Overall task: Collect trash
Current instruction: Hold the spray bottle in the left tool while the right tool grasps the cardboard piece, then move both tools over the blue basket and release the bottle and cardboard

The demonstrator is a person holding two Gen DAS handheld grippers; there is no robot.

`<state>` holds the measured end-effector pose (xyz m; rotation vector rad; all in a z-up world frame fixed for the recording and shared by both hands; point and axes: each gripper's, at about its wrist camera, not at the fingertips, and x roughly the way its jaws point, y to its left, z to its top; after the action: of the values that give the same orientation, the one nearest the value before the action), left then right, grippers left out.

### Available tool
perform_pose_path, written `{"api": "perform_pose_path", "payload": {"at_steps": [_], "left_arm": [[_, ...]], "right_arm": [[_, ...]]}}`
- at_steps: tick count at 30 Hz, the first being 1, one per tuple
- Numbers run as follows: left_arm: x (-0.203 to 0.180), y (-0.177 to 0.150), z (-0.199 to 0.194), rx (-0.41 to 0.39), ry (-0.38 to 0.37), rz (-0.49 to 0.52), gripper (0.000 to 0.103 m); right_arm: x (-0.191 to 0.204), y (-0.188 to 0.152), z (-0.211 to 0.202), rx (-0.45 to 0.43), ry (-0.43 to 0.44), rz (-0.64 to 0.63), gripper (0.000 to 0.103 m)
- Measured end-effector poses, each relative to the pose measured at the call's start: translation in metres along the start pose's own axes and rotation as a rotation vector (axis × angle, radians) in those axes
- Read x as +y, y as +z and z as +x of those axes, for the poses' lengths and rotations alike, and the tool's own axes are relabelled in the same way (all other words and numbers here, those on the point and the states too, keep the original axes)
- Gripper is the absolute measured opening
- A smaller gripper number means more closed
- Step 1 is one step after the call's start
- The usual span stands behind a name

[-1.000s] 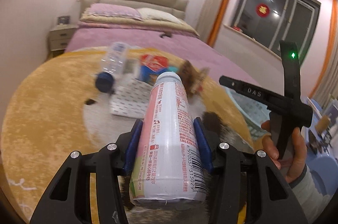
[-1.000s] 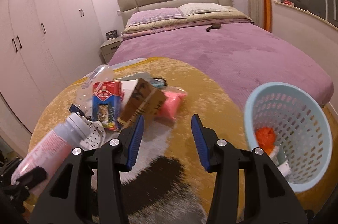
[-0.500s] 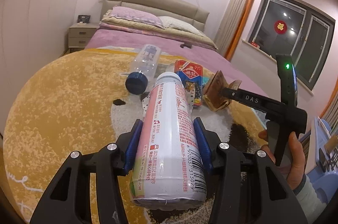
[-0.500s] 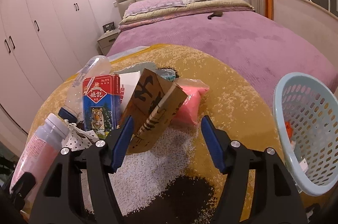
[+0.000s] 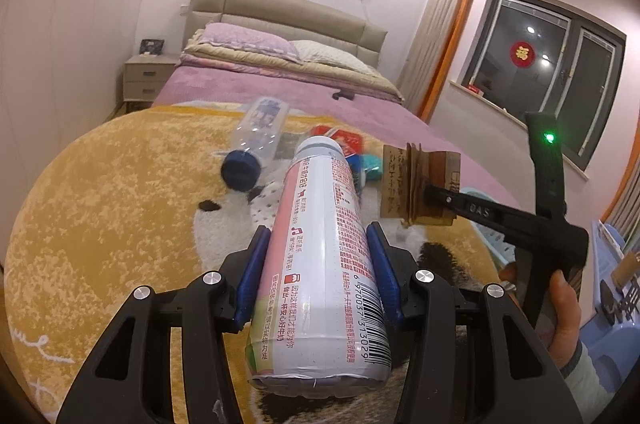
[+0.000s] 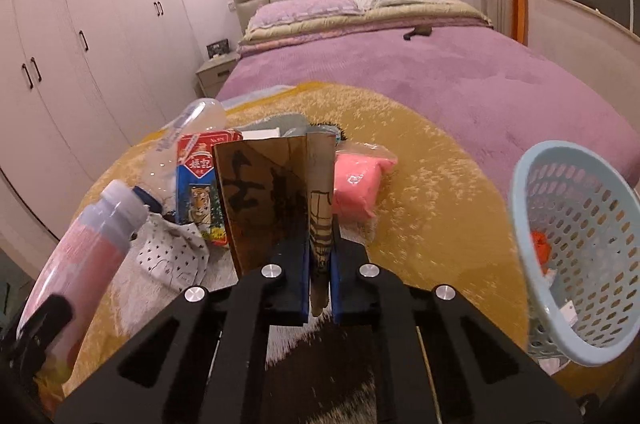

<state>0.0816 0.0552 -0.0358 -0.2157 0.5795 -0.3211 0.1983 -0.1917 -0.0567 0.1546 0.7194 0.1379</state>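
Trash in the left wrist view: a white-and-pink bottle (image 5: 320,256) lies clamped between the left gripper (image 5: 318,264) pads, held mid-body; rigid, smooth, probably light, so it may slide. Right wrist view: the right gripper (image 6: 320,264), whose jaws have just been closing, pinches a flattened brown cardboard box (image 6: 276,192) by its folded edge; light, bendable. The blue basket (image 6: 576,244) waits right.
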Motion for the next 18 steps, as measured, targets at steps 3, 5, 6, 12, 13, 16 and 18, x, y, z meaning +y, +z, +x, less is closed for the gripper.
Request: {"api": "perform_pose_path", "payload": {"at_steps": [3,5,6,12,13,16,18], "left_arm": [[-0.014,0.004,0.001,-0.006,-0.018,0.024,0.047],[-0.022,0.005,0.004,-0.005,-0.034,0.04,0.047],[-0.03,0.007,0.007,-0.005,-0.046,0.055,0.047],[-0.071,0.017,0.021,-0.002,-0.097,0.11,0.047],[-0.076,0.018,0.023,-0.001,-0.106,0.114,0.047],[-0.097,0.023,0.036,0.003,-0.141,0.134,0.047],[-0.112,0.025,0.045,0.009,-0.161,0.148,0.047]], "right_arm": [[-0.006,-0.001,-0.018,-0.024,-0.012,-0.003,0.006],[-0.014,0.001,-0.03,-0.039,-0.02,0.005,0.006],[-0.02,0.002,-0.036,-0.049,-0.027,0.012,0.006],[-0.057,0.008,-0.068,-0.095,-0.069,0.069,0.006],[-0.062,0.008,-0.072,-0.102,-0.077,0.076,0.006],[-0.086,0.009,-0.086,-0.121,-0.118,0.111,0.006],[-0.101,0.009,-0.092,-0.13,-0.136,0.133,0.006]]}}
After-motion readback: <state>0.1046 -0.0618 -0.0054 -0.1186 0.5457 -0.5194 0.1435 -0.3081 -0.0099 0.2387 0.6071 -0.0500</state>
